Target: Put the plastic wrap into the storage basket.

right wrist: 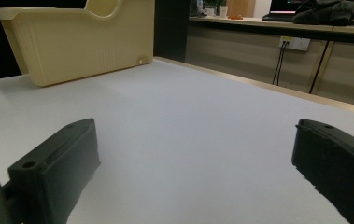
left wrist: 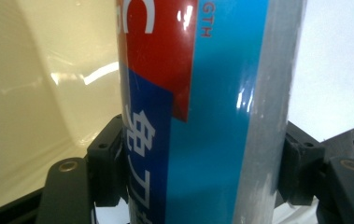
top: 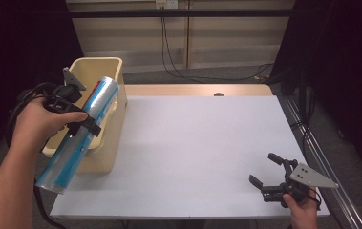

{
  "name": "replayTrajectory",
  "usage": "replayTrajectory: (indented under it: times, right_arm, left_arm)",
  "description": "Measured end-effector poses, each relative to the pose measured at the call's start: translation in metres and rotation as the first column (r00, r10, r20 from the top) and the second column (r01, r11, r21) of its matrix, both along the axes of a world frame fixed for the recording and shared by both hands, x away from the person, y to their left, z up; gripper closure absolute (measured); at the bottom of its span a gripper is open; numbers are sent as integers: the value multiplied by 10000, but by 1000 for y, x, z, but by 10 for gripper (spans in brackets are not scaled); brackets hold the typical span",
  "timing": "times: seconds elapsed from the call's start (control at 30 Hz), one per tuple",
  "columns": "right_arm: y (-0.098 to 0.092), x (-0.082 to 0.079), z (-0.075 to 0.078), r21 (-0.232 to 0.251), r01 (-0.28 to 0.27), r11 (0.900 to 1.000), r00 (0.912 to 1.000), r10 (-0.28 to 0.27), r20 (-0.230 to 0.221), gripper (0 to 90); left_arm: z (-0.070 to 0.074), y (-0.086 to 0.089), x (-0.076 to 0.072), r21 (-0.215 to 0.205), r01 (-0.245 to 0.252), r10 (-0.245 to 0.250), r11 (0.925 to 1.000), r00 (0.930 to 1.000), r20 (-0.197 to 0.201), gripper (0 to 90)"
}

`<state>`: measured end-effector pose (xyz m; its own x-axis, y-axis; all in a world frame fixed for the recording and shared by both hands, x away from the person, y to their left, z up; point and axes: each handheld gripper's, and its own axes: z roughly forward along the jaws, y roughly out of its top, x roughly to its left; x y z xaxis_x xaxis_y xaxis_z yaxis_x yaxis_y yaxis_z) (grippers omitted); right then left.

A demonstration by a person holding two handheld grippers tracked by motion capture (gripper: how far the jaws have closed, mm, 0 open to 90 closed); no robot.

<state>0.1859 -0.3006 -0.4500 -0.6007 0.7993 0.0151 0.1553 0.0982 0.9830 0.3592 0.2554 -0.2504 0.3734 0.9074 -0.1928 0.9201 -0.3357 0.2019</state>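
Note:
A long shiny tube (top: 80, 133) printed in blue, red and silver slants over the cream plastic bin (top: 114, 69) at the table's left. My left gripper (top: 80, 123) is shut on the tube's middle, and a hand holds it above the bin. In the left gripper view the tube (left wrist: 202, 112) stands between the two black jaws, with the bin's inner wall (left wrist: 39, 102) behind it. My right gripper (top: 265, 168) rests open and holds nothing near the table's front right corner. Its view looks across the white sheet (right wrist: 174, 121) toward the bin (right wrist: 81, 42).
A white sheet (top: 202, 148) covers the wooden table. A strip of bare wood (top: 197, 89) shows at the far edge. Cables (top: 178, 67) trail on the floor beyond, below a wall socket (top: 166, 4). A metal rail (top: 322, 157) runs along the table's right side.

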Motion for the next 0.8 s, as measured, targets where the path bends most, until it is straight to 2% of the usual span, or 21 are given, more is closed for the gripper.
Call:
replayTrajectory:
  times: [0.2, 0.23, 0.33, 0.47, 0.7, 0.8]
  right_arm:
    - [0, 0, 0, -15, -11, 10000, 10000, 11, -13, 6]
    - [0, 0, 0, 9, -14, 10000, 10000, 14, -27, 5]
    - [0, 0, 0, -26, -36, 10000, 10000, 36, -6, 5]
    - [0, 0, 0, -15, -39, 10000, 10000, 39, -12, 5]
    - [1, 0, 0, -71, -69, 10000, 10000, 70, 63, 6]
    - [2, 0, 0, -96, -95, 9999, 9999, 96, 63, 6]
  left_arm:
    - [-4, 10, 2, 104, -504, 504, 9987, 9987, 43, 322]
    - [-5, 12, 3, 133, -500, 501, 9987, 9987, -56, 322]
    - [-7, 18, 6, 19, -789, 789, 9969, 9968, -91, 321]
    - [-15, 23, 10, 94, -1060, 1061, 9943, 9943, -105, 321]
    - [-22, 26, 15, 313, -1300, 1306, 9910, 9912, -195, 321]
    - [-24, 29, 18, 206, -1376, 1381, 9903, 9902, -230, 321]
